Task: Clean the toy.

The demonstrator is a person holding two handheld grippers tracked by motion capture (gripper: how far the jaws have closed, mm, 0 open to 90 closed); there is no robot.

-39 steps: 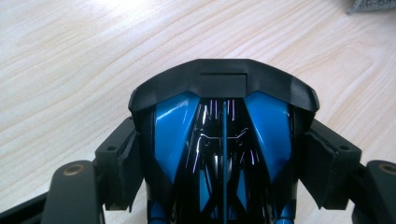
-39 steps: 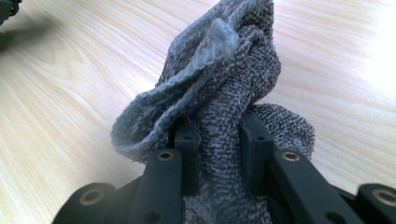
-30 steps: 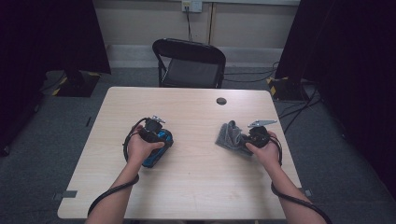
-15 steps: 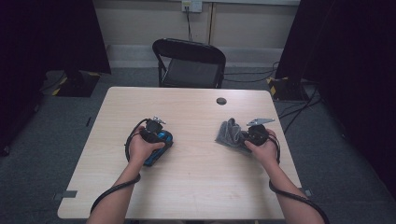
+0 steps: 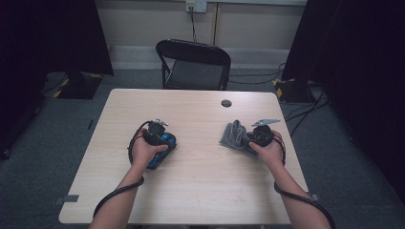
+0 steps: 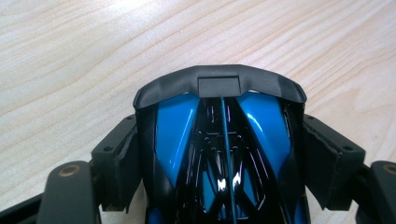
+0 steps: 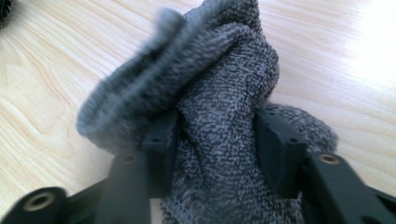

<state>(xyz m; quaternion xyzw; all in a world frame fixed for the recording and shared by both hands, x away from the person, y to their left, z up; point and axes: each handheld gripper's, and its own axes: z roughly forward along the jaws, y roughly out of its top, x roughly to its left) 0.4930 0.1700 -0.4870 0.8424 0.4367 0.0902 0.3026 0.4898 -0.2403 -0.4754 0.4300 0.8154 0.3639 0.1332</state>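
A pale wooden worktop (image 5: 200, 191) carries two handled things, one under each of the person's hands. No container stands on it.

Left: the left gripper (image 6: 219, 154) sits near the worktop's left edge, about midway between its far and near edges. Its two black jaws are clamped on a glossy blue-and-black toy car (image 6: 219, 140), one pad against each flank. In the left gripper view the car's black end with a small rectangular plate points away along the wood; the rest of the body is cut off by the bottom of the frame. In the high view the left hand (image 5: 145, 150) covers most of the car (image 5: 160, 155), so only a blue sliver shows beside the fingers.

Right: the right gripper (image 7: 215, 135) lies near the worktop's right edge, at about the same depth as the left. A crumpled grey terry-cloth towel (image 7: 219, 93) bunches up between its jaws, which have just been opening; a fold of cloth still lies between the pads, and both appear to touch it, though how firmly they press cannot be told. The towel's upper rolled edge is blurred in the right gripper view. In the high view the towel (image 5: 233, 136) spreads leftward from the right hand (image 5: 267, 150), which hides its nearer part.

Behind: a small dark round disc (image 5: 226, 103) lies close to the far edge of the worktop, and a black folding chair (image 5: 193, 64) stands beyond that edge. What the disc is cannot be made out.
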